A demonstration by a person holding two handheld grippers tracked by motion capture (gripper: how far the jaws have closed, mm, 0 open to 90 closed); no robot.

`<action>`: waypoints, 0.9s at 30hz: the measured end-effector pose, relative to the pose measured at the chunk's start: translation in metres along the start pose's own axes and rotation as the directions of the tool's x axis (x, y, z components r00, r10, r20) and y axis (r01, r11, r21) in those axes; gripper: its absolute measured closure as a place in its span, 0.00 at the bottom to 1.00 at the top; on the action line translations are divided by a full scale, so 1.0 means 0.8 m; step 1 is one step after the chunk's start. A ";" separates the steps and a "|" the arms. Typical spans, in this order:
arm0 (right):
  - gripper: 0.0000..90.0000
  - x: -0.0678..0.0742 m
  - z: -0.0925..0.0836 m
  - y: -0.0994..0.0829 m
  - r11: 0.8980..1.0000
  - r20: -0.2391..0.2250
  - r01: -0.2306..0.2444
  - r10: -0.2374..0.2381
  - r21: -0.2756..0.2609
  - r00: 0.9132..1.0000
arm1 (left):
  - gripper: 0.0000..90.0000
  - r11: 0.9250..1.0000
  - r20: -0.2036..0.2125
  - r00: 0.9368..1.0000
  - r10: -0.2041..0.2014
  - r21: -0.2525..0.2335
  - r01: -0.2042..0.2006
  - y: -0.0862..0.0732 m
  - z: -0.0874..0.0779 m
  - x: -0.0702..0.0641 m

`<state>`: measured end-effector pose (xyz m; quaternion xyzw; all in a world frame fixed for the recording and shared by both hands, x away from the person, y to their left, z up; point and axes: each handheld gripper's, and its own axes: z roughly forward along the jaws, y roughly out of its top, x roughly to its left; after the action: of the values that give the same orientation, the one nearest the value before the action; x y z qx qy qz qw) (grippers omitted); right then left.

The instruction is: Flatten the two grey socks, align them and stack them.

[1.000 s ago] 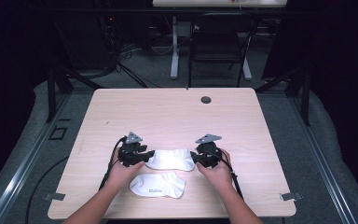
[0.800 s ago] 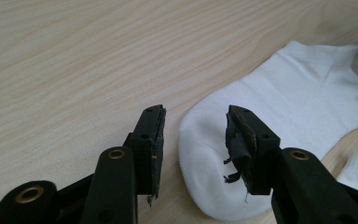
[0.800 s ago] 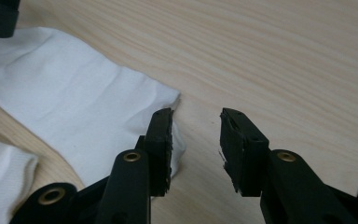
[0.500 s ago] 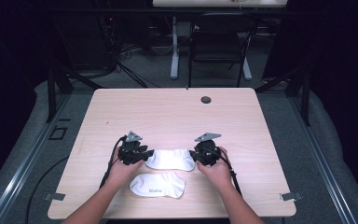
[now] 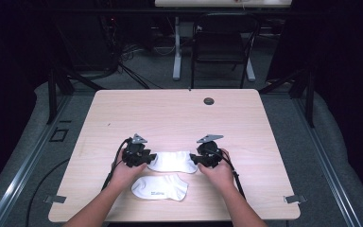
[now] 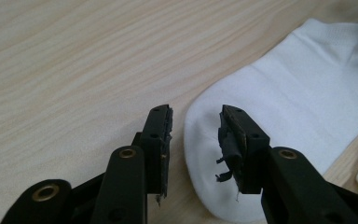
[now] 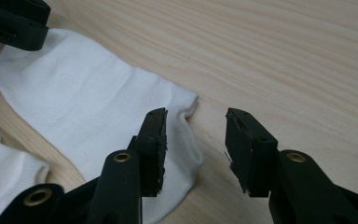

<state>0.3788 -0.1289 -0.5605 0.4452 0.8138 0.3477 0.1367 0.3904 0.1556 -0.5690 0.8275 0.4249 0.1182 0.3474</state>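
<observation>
Your left gripper (image 5: 142, 158) sits at the nine o'clock end of the upper sock (image 5: 172, 161), jaws spread part-way and just closing in. In the left gripper view the rounded toe edge of that sock (image 6: 284, 107) lies in the gap, tucked under the jaw on the right of that view, but neither pad presses it yet: nothing is pinched.

The sock lies flat on the table (image 5: 179, 118), its long axis running nine to three o'clock, straight from one gripper to the other. A second sock (image 5: 159, 187) lies just beside it at six o'clock, near your left hand, untouched.

Your right gripper (image 5: 199, 159) is at the three o'clock end, jaws spread wide and just opening again. In the right gripper view the cuff (image 7: 98, 116) runs under the jaw on the left of that view, while the other jaw stands over bare wood.

Each hand is near its own end, so I judge the coming move to be a two-ended pinch. For that, slide the right gripper a touch toward nine o'clock so both pads straddle the cuff.
</observation>
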 end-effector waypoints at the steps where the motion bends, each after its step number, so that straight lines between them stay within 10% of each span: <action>1: 0.67 0.000 0.001 0.000 1.000 0.001 -0.002 0.002 0.002 1.000 | 0.74 1.000 0.001 1.000 0.001 0.009 -0.001 0.000 0.000 0.001; 12: 0.94 0.005 0.006 -0.002 0.999 -0.032 0.012 -0.010 0.049 0.999 | 0.96 0.999 0.013 1.000 -0.018 0.026 0.018 -0.005 0.001 0.003; 27: 0.96 0.010 -0.008 0.005 1.000 -0.047 0.018 -0.017 0.018 0.999 | 0.99 1.000 0.018 1.000 -0.020 -0.004 0.020 -0.003 -0.012 0.005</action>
<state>0.3729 -0.1236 -0.5525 0.4311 0.8238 0.3491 0.1165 0.3863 0.1641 -0.5639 0.8234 0.4298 0.1082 0.3542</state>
